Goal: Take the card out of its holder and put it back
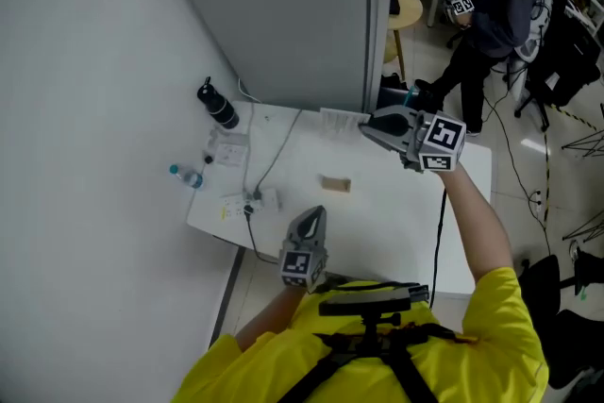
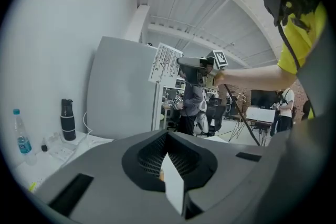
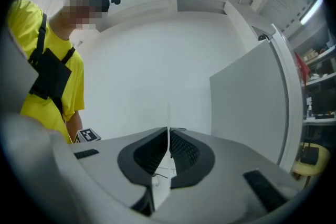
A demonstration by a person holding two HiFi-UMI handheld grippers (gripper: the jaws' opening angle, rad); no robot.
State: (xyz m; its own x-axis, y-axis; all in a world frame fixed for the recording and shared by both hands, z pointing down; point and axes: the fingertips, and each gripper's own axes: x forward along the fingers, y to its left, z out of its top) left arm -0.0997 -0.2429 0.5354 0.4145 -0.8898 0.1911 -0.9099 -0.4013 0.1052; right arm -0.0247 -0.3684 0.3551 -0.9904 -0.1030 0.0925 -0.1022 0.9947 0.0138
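My right gripper [image 1: 366, 128] is raised over the far side of the white table [image 1: 396, 231] and is shut on a white printed card [image 1: 344, 120]. In the left gripper view that card [image 2: 165, 63] faces me with its lines of print. It stands edge-on between the jaws in the right gripper view [image 3: 168, 118]. A small brown holder [image 1: 335, 184] lies on the table between the grippers. Close to my body, over the table's near edge, my left gripper [image 1: 316, 214] is shut and nothing sticks out past its tips.
A big grey panel [image 1: 283, 5] leans at the back of the table. A black bottle [image 1: 219, 106], a water bottle [image 1: 187, 176], papers and a cable [image 1: 274, 160] lie at the left. A person [image 1: 491, 14] stands beyond the table, beside a round stool [image 1: 406, 9].
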